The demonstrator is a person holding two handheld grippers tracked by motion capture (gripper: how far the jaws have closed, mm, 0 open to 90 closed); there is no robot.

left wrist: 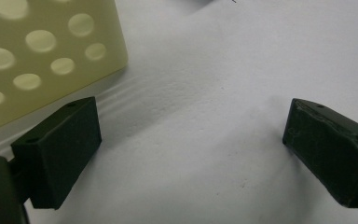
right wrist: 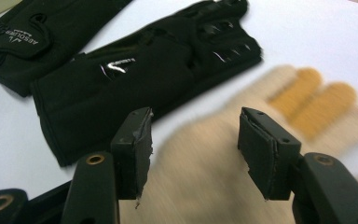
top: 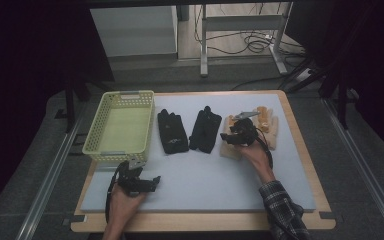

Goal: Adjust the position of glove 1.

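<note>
At lower left of the high view, left gripper (top: 152, 181) with jaws spread wide, below yellow basket (top: 96, 143). Right of centre, right gripper (top: 226, 137) parted over tan glove (right wrist: 214, 158), beside two black gloves (top: 187, 131).

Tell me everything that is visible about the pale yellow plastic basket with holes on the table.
The pale yellow plastic basket is rectangular, with a flat floor, perforated side walls with round holes, and a handle slot at each short end. It looks empty and stands upright at the far left of the light grey mat, left of two black gloves. In the left gripper view its corner lies close to the open left gripper, which does not touch it.
</note>
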